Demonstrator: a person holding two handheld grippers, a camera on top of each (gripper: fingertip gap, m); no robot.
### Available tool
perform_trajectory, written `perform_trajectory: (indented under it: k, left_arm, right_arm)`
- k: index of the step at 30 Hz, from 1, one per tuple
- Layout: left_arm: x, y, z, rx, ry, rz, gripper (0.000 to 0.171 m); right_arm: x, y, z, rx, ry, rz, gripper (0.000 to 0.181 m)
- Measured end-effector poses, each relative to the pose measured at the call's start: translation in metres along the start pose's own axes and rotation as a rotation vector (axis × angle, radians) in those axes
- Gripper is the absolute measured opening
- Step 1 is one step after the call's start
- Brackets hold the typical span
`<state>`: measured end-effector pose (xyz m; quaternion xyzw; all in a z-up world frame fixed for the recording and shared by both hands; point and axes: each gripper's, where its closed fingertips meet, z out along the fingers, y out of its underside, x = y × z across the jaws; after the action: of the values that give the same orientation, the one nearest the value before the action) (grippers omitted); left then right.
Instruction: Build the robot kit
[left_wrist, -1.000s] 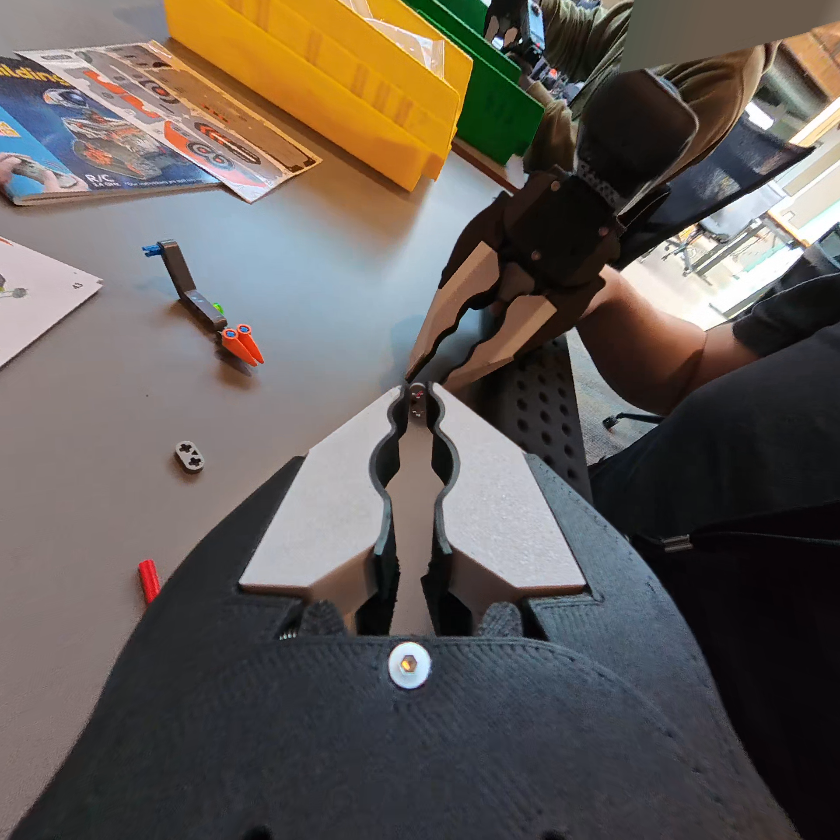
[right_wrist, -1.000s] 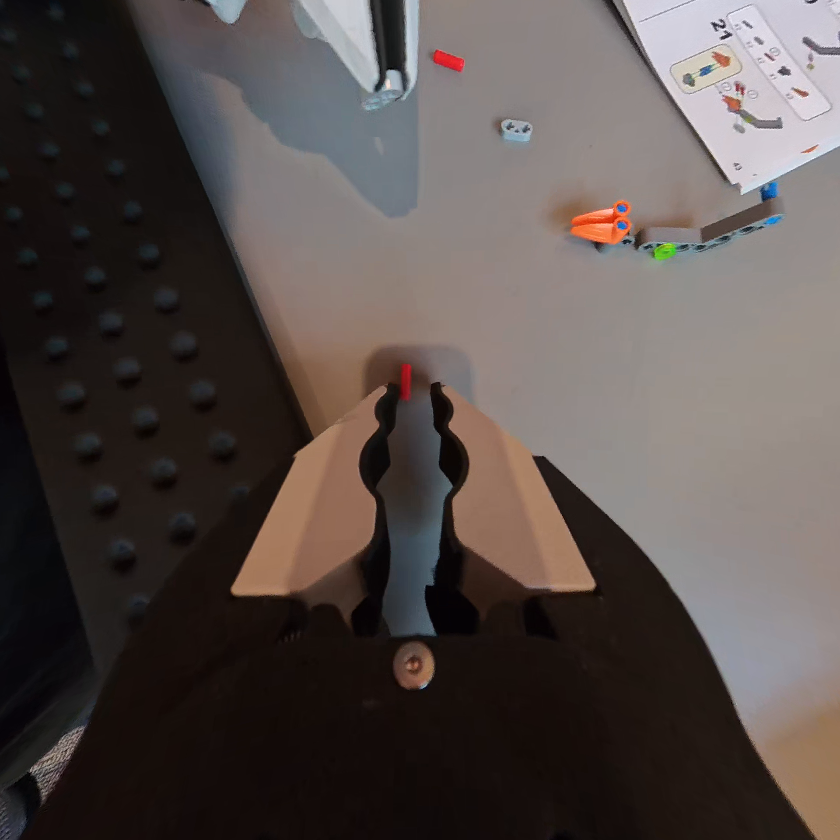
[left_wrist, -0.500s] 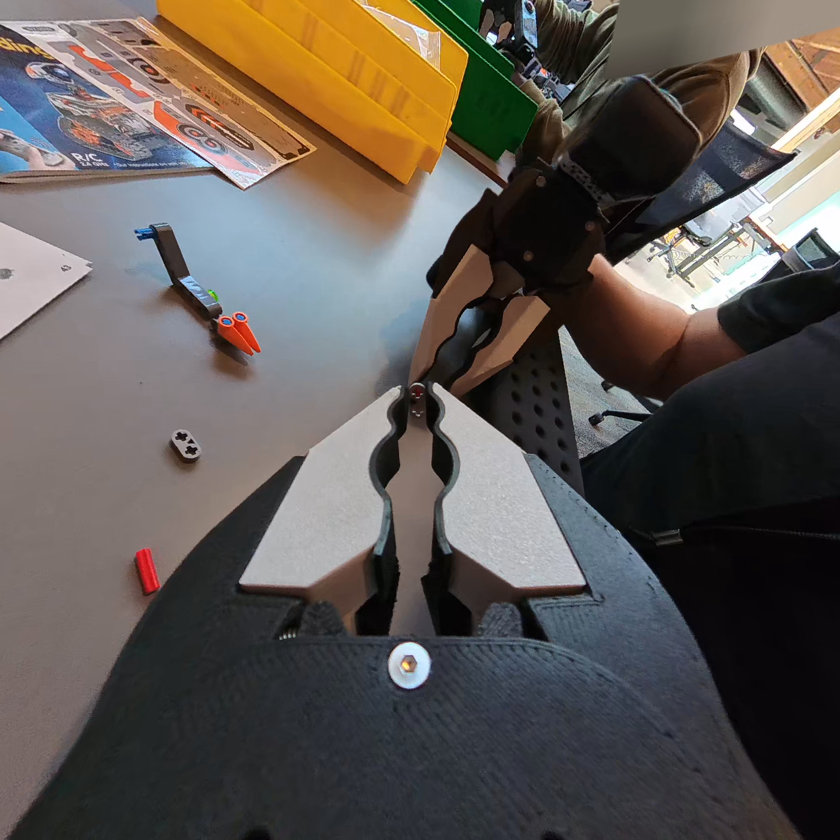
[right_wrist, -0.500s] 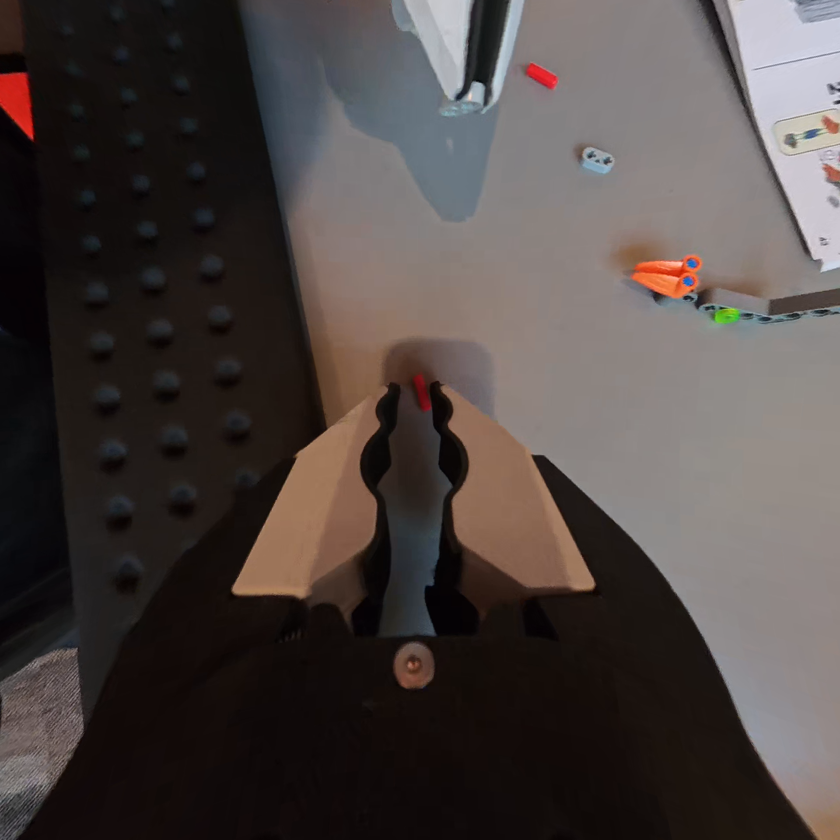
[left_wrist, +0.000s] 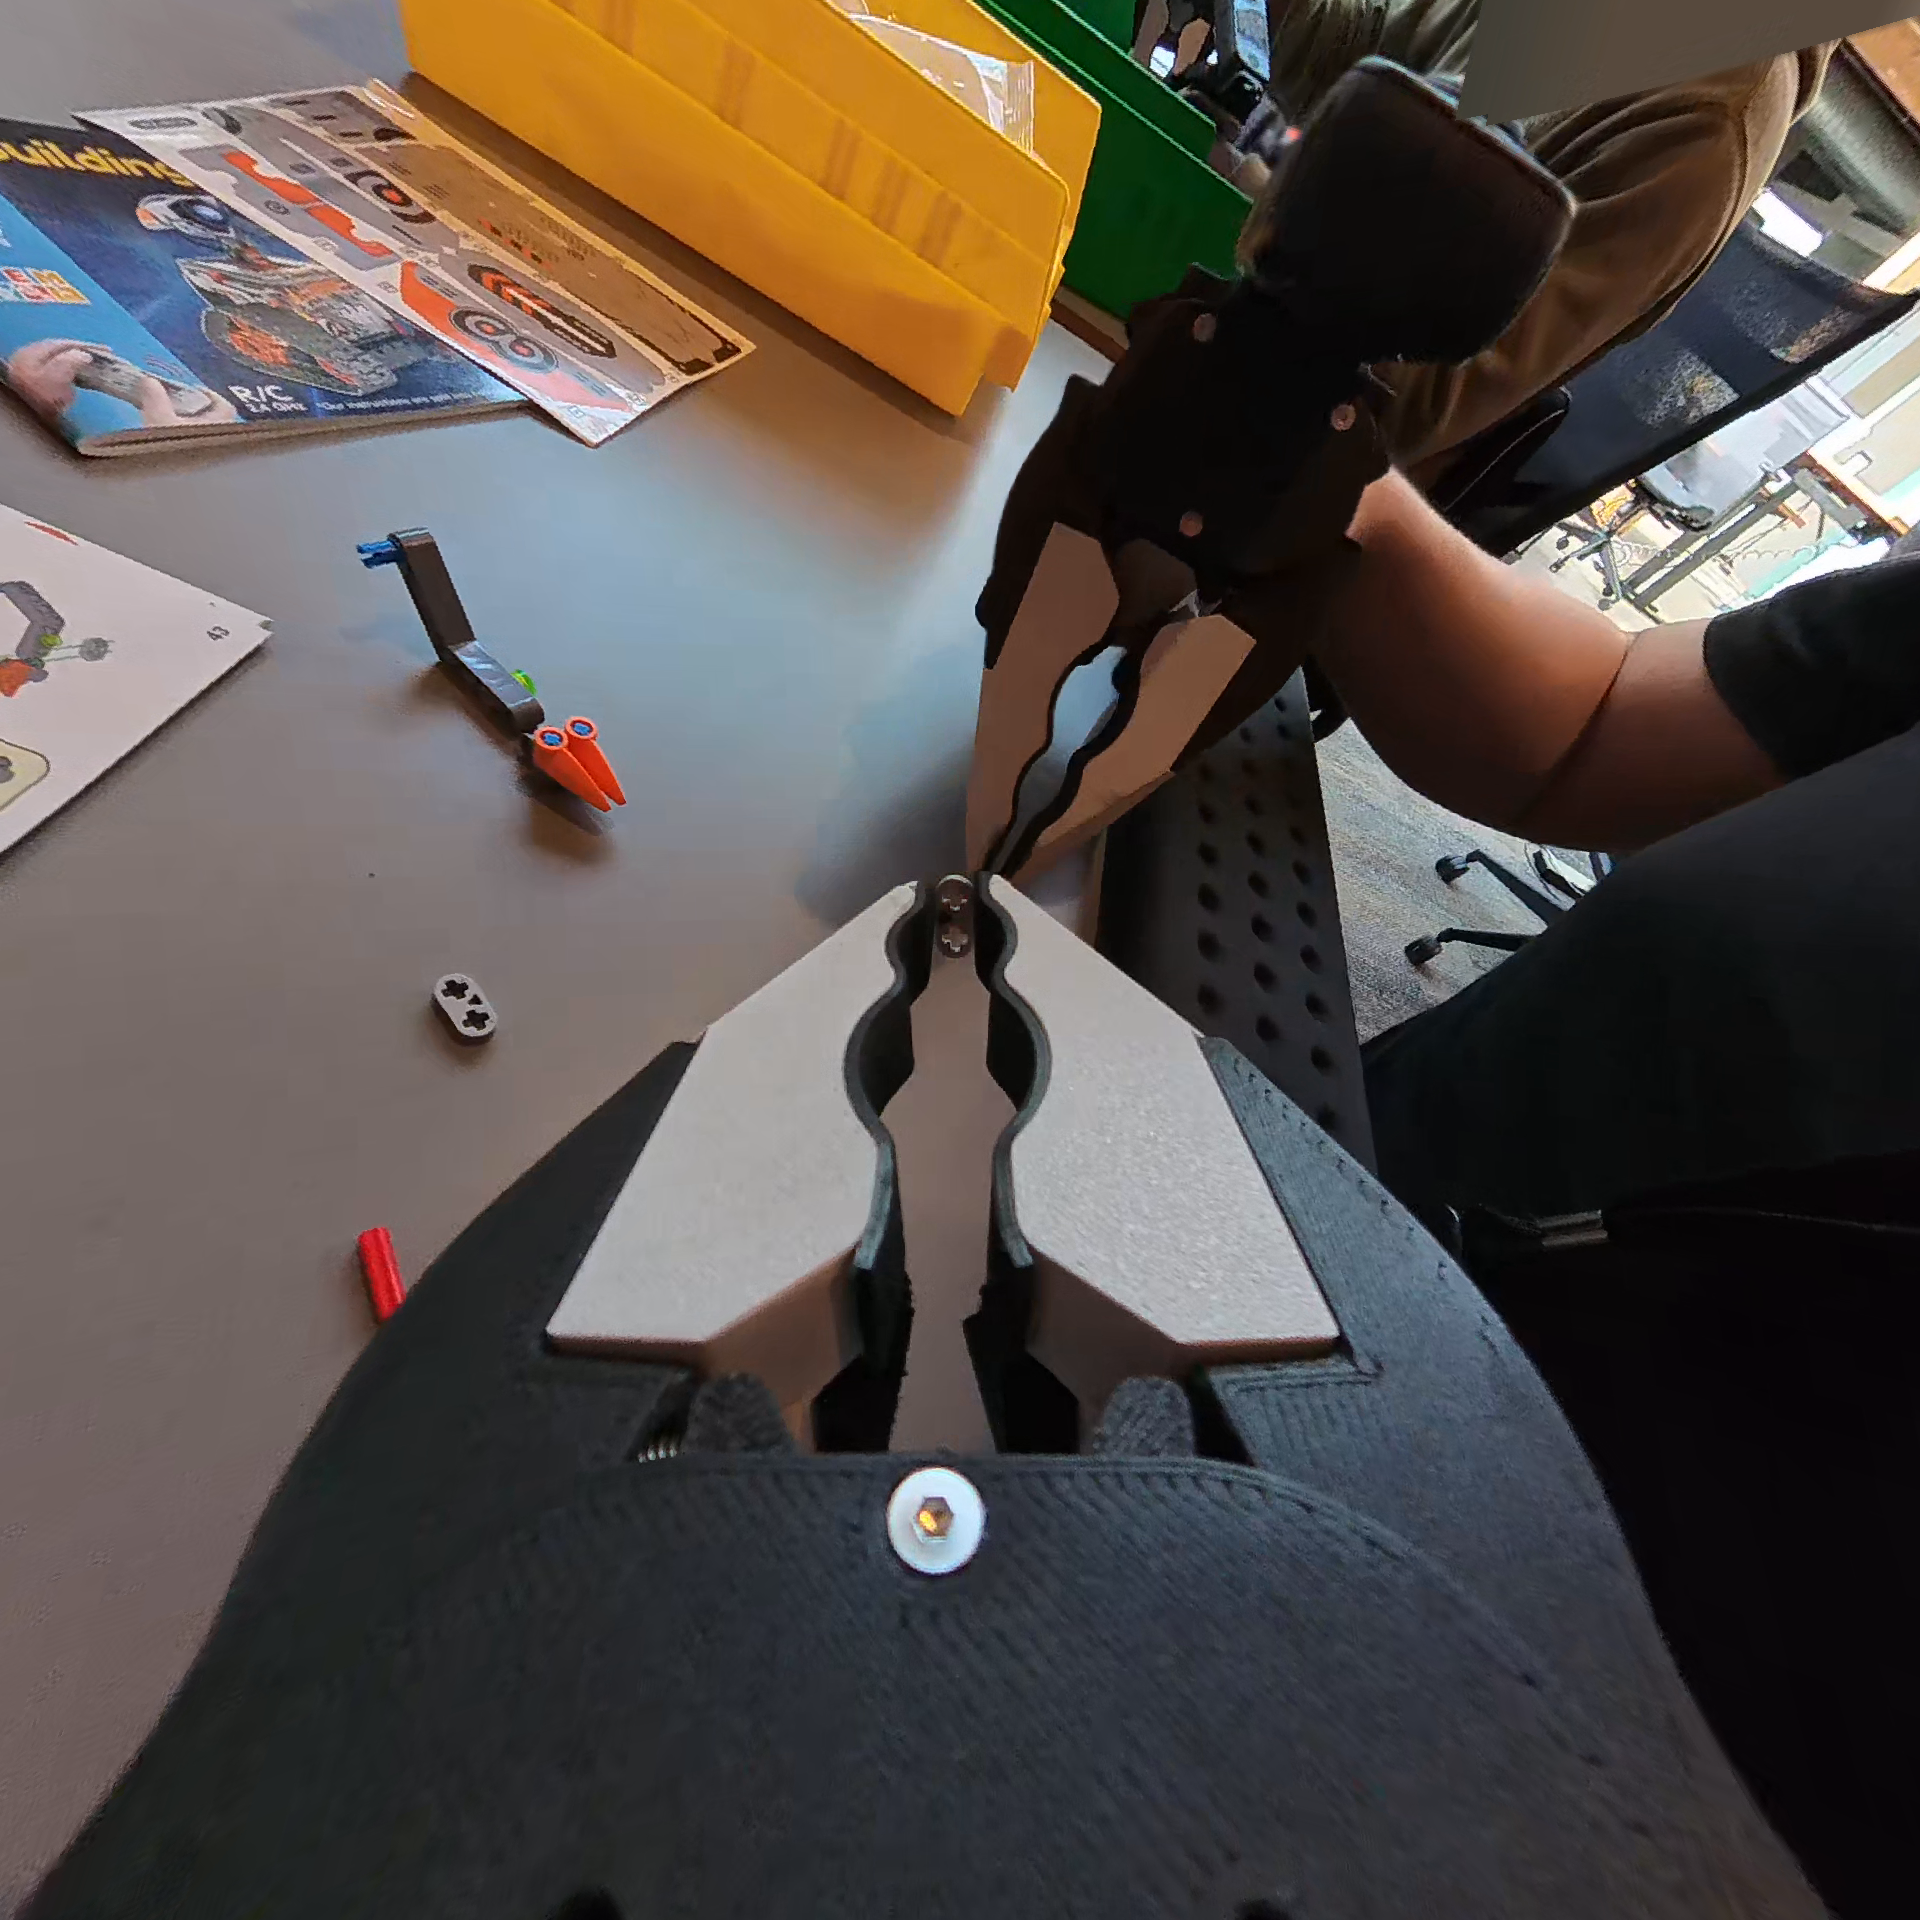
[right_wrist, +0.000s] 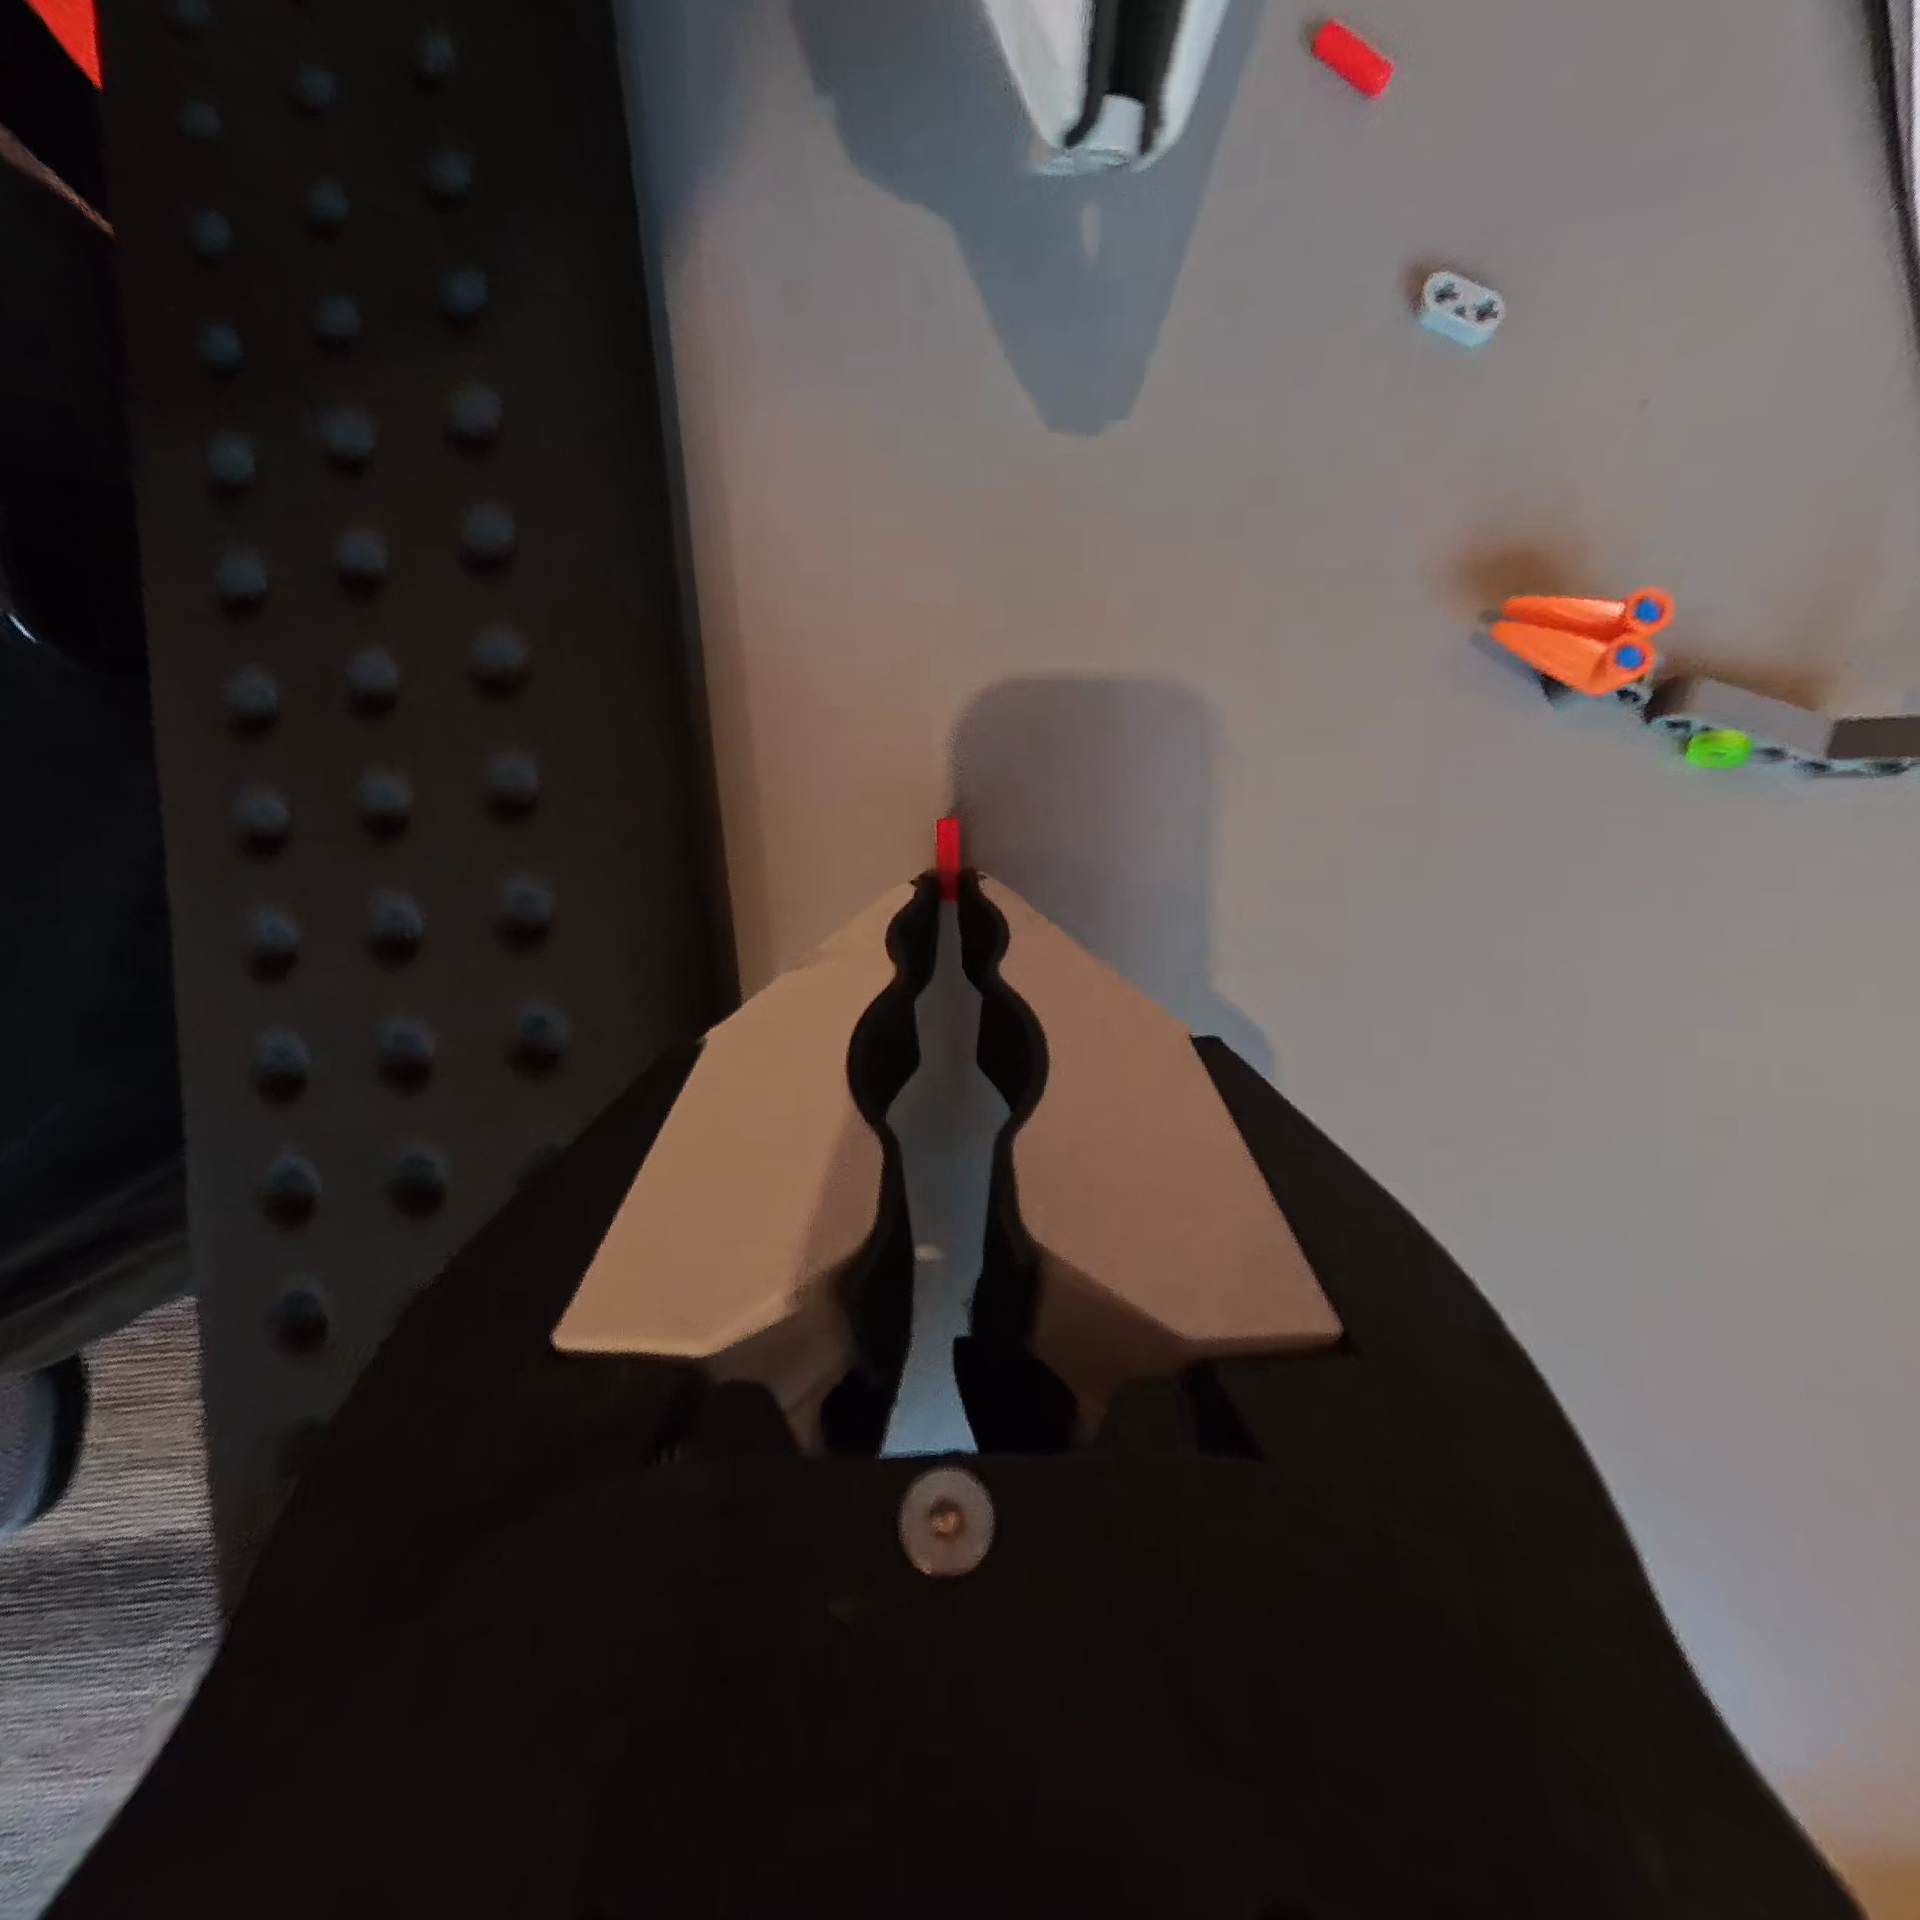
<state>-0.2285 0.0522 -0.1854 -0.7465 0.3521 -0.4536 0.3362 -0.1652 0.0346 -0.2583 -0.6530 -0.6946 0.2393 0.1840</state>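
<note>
My left gripper (left_wrist: 953, 904) is shut on a small grey two-hole connector (left_wrist: 954, 923) held above the grey table (left_wrist: 727, 644). My right gripper (right_wrist: 947, 885) is shut on a short red pin (right_wrist: 947, 857) that sticks out past its tips. In the left wrist view the right gripper (left_wrist: 989, 854) points down with its tips close to the connector. In the right wrist view the left gripper (right_wrist: 1112, 125) shows at the top edge with the connector (right_wrist: 1117, 109) at its tip.
On the table lie a second grey connector (left_wrist: 464, 1005), a loose red pin (left_wrist: 380, 1272), and a dark beam assembly with orange cones (left_wrist: 488, 681). Instruction sheets (left_wrist: 312, 260), yellow bins (left_wrist: 790, 156) and a green bin (left_wrist: 1132, 187) stand behind. A black studded mat (right_wrist: 353, 675) borders the table. Spacing between my two grippers at the tips: around 10 centimetres.
The right gripper has closed from open onto the red pin. It has swung more upright and closer to the left gripper's tip. The left gripper keeps its hold on the connector.
</note>
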Motion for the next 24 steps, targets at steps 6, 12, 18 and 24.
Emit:
perform_trajectory:
  k: [6,12,18,24]
  left_arm:
    - [-0.015,0.002,-0.003,-0.007,-0.075,-0.004,0.005]
    - [-0.016,0.006,0.003,-0.016,-0.034,-0.078,0.005]
    - [-0.010,0.007,0.008,-0.012,0.002,-0.103,0.005]
    - [-0.003,-0.002,0.002,0.058,0.124,-0.224,0.005]
  right_arm:
    - [0.013,-0.012,0.003,0.121,0.092,-0.080,0.004]
    - [0.039,-0.032,-0.015,0.218,0.236,-0.063,0.003]
    - [0.060,-0.066,-0.041,0.318,0.297,-0.098,0.003]
    - [0.088,-0.113,-0.058,0.496,0.407,-0.142,0.003]
